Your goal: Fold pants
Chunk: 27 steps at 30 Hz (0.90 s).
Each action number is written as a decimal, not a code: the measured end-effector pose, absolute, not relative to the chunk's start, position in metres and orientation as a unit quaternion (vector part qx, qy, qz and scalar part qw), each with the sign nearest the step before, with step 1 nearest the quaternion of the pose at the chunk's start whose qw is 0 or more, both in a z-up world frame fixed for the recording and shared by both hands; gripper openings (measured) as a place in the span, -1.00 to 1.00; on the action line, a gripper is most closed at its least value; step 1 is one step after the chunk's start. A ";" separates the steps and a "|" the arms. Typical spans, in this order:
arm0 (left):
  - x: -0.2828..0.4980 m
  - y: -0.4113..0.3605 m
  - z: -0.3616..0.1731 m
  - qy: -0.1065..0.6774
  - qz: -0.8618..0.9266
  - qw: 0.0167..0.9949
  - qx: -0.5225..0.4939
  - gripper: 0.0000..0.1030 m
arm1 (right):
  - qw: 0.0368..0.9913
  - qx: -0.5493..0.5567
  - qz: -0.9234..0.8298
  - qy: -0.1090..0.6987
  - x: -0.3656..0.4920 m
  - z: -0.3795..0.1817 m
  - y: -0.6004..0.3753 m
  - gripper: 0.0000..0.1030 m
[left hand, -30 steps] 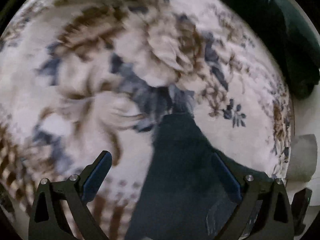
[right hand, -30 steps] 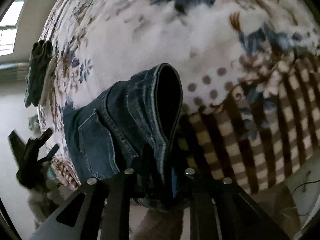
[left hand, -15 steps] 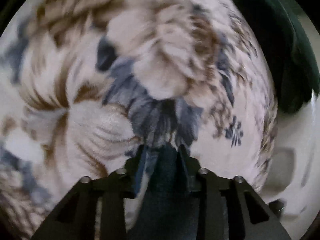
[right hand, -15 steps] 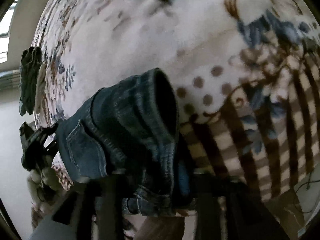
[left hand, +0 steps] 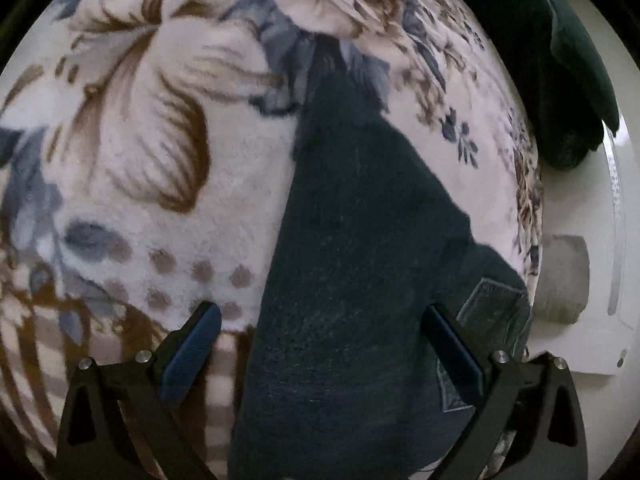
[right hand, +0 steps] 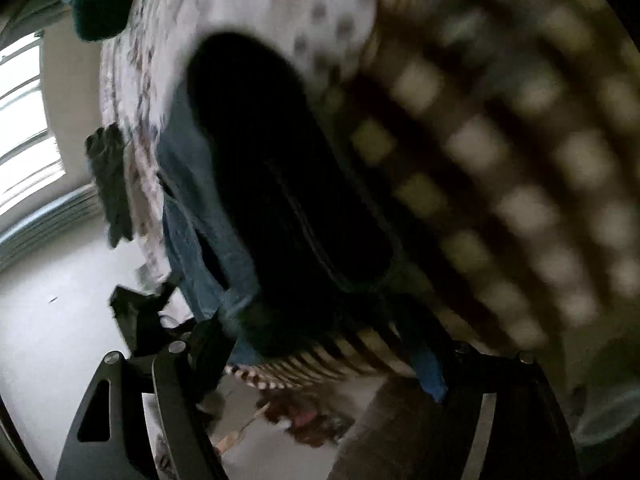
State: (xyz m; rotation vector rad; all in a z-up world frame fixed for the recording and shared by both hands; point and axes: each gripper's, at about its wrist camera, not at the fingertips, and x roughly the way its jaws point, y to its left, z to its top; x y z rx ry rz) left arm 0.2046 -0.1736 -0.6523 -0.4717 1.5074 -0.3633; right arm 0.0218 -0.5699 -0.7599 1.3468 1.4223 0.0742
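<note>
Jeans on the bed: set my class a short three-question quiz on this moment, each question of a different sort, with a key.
1. True or false: the left gripper is shut on the jeans.
2. What do the jeans lie on? A) a bare floor B) a floral blanket C) a wooden table
3. Missing word: in the right wrist view, the right gripper has its jaws ___.

Key
1. False: its jaws stand wide apart, with the jeans lying between them.
2. B
3. open
</note>
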 end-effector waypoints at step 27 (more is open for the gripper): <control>0.199 -0.190 -0.589 0.632 -0.209 0.725 -0.178 -0.54 | 0.621 0.582 0.040 0.523 0.053 -0.724 -0.529 -0.21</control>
